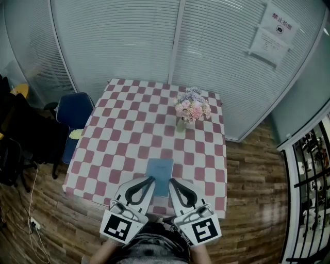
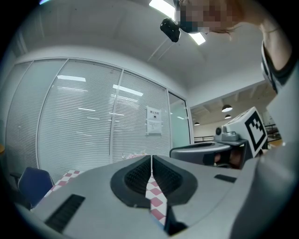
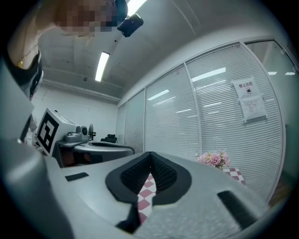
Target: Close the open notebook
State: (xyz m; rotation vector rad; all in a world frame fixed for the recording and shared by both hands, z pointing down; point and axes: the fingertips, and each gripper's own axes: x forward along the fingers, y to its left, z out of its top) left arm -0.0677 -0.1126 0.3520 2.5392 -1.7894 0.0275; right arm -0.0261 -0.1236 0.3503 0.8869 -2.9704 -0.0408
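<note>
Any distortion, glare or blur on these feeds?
Head view: fisheye bows the white slatted blinds; light-blue notebook sharp, evenly lit. Left gripper view: black vignette, ceiling strip light glares. Right gripper view: same vignette; grey right gripper blurs nearest the lens.

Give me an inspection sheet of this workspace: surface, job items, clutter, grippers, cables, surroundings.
Surface: table covered by a pink-and-white checked cloth.
Job's things: blue notebook lies flat near the front edge; one plain cover shows, so it looks closed.
Clutter: vase of pink flowers toward the far right of the table.
Grippers: left gripper and right gripper are both shut and empty, either side of the notebook's near end; contact cannot be told.
Cables: white cable runs to a power strip on the floor at left.
Surroundings: blue chair, glass wall with blinds, paper notices, wooden floor.
</note>
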